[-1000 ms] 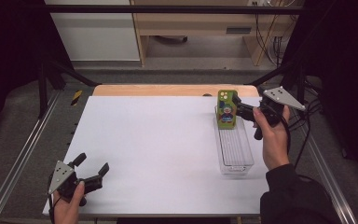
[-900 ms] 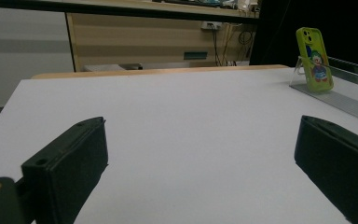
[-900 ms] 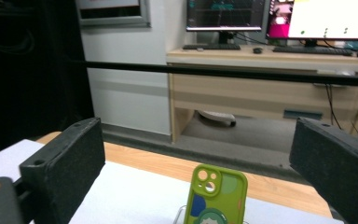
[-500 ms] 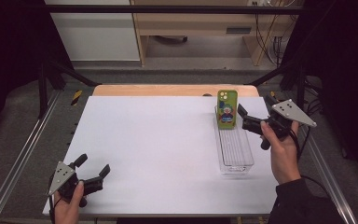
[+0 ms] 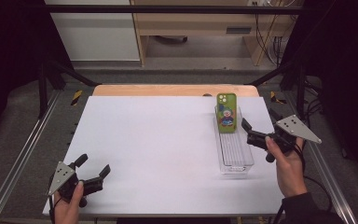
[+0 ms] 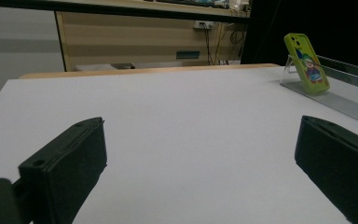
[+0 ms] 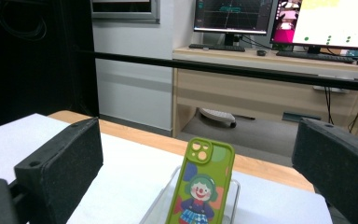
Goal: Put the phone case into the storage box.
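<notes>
The right gripper (image 5: 253,134), which clasped the green phone (image 5: 226,112) a second ago, now sits withdrawn with jaws spread, leaving the phone propped upright at the far end of the clear tray (image 5: 235,158), so placement appears complete; the left gripper (image 5: 92,172) rests spread near the table's (image 5: 158,140) front edge.

Each hand is seen with a black two-jaw gripper, the left gripper (image 5: 93,173) and the right gripper (image 5: 251,131), each topped by a grey three-cornered plate marked with small dark holes. The jaws are blocky, matte black and flat-faced, with a small round hole near each base. A dark sleeve (image 5: 303,207) is worn on the right arm, and black cables are seen trailing below both hands.
</notes>
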Demonstrator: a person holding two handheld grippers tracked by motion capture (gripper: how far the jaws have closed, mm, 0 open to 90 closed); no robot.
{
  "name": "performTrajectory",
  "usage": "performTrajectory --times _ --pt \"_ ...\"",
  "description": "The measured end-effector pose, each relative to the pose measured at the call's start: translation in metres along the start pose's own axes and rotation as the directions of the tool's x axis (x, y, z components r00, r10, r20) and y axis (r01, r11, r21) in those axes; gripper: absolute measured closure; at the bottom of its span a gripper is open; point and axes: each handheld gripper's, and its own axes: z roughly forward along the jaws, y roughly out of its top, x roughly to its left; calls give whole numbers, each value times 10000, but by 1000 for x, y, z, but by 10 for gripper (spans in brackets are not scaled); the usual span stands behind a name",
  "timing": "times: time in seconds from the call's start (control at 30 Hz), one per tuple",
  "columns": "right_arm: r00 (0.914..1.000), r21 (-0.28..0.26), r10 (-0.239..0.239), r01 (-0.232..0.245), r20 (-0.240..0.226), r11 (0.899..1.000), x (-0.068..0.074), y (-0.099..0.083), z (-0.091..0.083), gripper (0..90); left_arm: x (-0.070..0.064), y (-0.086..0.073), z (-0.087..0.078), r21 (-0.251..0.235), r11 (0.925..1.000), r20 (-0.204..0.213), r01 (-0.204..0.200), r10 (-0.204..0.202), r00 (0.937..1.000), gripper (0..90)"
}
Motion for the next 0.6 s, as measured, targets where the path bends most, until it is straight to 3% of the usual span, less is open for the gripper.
performTrajectory --times 0.6 --pt "9997 -90 213 -212 69 9997 -3 -25 -27 25 1 1 -2 -95 9999 33 -128 128 9999 15"
